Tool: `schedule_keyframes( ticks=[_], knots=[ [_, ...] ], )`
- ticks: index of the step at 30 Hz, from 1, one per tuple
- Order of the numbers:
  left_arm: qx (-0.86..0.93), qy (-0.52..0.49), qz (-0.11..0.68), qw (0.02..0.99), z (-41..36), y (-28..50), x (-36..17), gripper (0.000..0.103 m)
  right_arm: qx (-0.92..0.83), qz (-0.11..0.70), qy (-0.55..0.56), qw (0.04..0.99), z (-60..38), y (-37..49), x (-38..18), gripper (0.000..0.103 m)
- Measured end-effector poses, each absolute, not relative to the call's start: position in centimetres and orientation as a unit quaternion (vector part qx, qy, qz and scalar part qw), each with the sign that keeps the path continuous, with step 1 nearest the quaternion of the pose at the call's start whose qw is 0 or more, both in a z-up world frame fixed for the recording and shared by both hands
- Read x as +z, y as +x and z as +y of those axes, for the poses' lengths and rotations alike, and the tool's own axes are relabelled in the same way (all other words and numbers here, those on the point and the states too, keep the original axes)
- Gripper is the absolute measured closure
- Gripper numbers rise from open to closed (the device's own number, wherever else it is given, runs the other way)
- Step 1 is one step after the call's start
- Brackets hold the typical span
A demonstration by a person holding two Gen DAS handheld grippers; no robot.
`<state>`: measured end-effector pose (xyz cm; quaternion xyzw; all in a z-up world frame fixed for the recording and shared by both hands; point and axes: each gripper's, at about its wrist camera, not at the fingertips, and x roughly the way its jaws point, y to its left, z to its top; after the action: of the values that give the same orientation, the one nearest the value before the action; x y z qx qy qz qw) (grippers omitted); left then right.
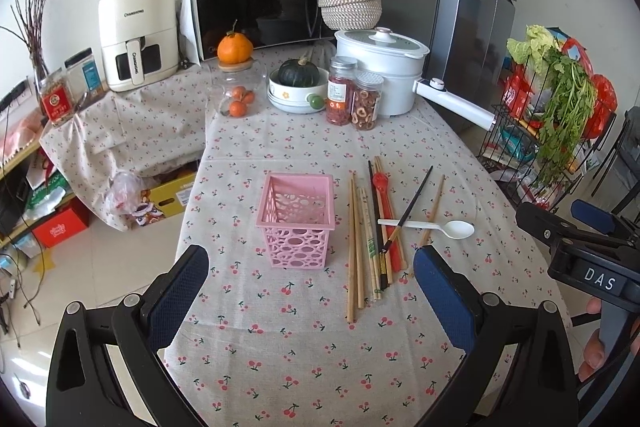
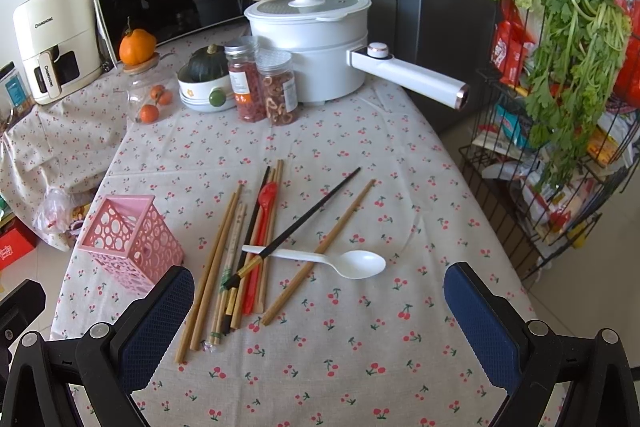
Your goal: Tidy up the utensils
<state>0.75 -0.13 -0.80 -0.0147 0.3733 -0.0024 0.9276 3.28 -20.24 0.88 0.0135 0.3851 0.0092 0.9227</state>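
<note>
Pink basket (image 1: 297,219) and chopsticks (image 1: 356,243) ahead of both wide-spread tongs (image 1: 312,291)

The left claw (image 1: 310,291) hangs above the worktop with its two blue-padded fingers (image 1: 176,291) spread wide apart and nothing between them. The right claw (image 2: 320,311) is likewise spread wide and empty, its blue pads (image 2: 480,323) well apart. In the left wrist view the right claw's black body shows at the right edge, a person's hand (image 1: 596,343) gripping its handle
</note>
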Motion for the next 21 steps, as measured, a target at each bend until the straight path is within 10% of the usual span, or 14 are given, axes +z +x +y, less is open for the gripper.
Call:
schedule_keyframes(
  ticks=[21],
  knots=[
    [-0.003, -0.013, 0.372, 0.928, -0.09, 0.67, -0.59, 0.0, 0.011, 0.39, 0.013, 0.921, -20.24, 3.3, 0.44, 0.0]
  ],
)
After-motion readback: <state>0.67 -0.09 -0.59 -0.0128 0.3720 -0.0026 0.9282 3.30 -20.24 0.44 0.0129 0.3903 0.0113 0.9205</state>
